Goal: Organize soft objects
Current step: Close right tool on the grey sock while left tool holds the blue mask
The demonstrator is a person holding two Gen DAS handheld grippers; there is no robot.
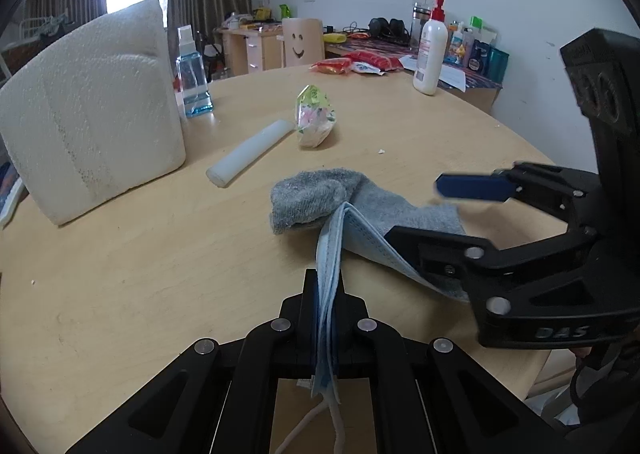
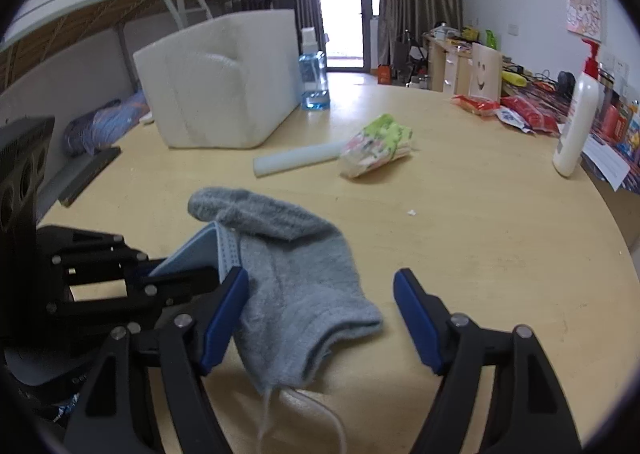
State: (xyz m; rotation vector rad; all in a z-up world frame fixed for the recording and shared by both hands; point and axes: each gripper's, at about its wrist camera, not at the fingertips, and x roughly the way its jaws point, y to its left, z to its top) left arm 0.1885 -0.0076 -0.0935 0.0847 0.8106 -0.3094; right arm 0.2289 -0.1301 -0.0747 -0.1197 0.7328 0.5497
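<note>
My left gripper [image 1: 324,286] is shut on a light blue face mask [image 1: 329,254], which runs forward from the jaws and lies under a grey sock [image 1: 316,194] on the round wooden table [image 1: 160,274]. In the right wrist view the mask [image 2: 200,250] peeks out from under the sock's [image 2: 296,274] left side. My right gripper [image 2: 320,314] is open, its blue pads on either side of the sock's cuff end, low over the table. It shows at the right of the left wrist view [image 1: 436,214], beside the sock.
A white foam box [image 1: 92,110] stands at the left with a blue liquid bottle [image 1: 192,74] behind it. A white tube [image 1: 250,152] and a floral tissue pack [image 1: 314,118] lie mid-table. A lotion bottle [image 1: 430,50] and red snack packets [image 1: 348,64] sit at the far edge.
</note>
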